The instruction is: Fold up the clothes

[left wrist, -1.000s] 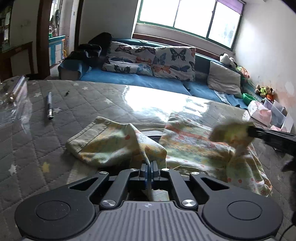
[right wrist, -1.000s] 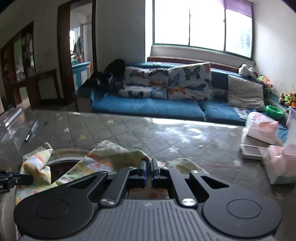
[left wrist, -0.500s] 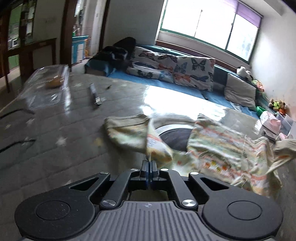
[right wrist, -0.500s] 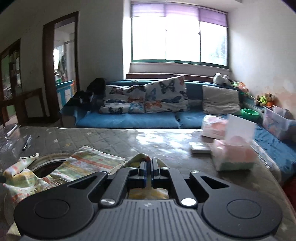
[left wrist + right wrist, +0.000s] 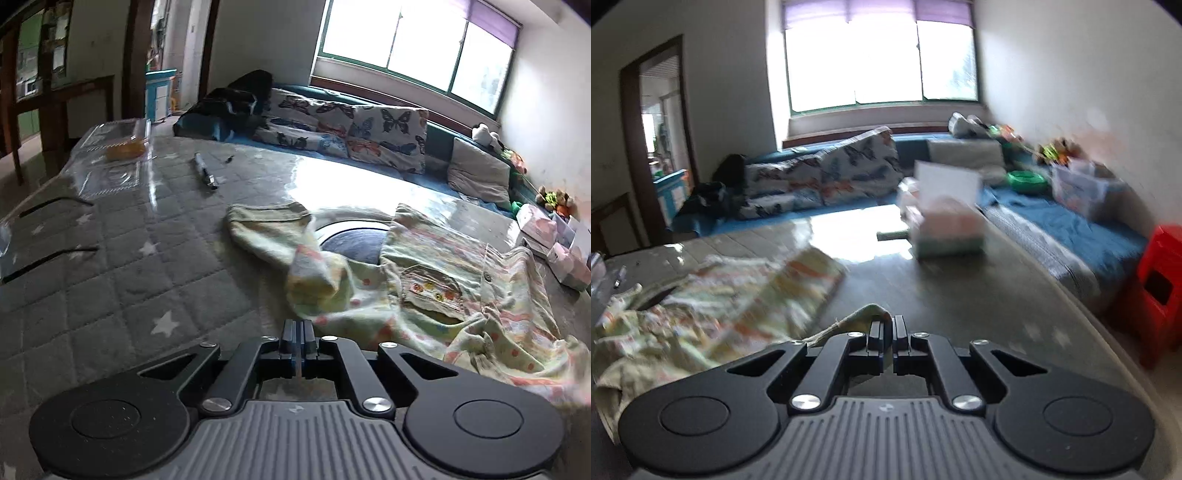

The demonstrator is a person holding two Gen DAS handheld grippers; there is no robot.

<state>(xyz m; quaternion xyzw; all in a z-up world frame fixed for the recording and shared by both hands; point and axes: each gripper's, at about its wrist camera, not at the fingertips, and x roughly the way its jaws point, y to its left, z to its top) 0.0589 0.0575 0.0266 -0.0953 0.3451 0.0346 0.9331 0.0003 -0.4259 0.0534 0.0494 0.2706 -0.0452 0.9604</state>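
A pale yellow-green child's shirt (image 5: 436,280) with coloured dots and stripes lies spread and rumpled on the quilted grey table (image 5: 140,266). My left gripper (image 5: 297,334) is shut, its fingers pressed together at the shirt's near hem; a sleeve (image 5: 314,277) rises just beyond it. Whether cloth is between the fingers is hidden. My right gripper (image 5: 887,328) is shut on a corner of the shirt (image 5: 864,315), whose body (image 5: 731,306) lies blurred to the left.
A pen (image 5: 205,171) and a clear plastic box (image 5: 118,147) lie at the table's far left. Tissue boxes (image 5: 942,225) stand at the far right. A blue sofa (image 5: 369,147) with cushions runs behind. A red stool (image 5: 1156,291) stands to the right.
Both grippers have pulled back and apart, the left leftwards and the right rightwards, drawing the shirt out wider. The right view is now motion-blurred.
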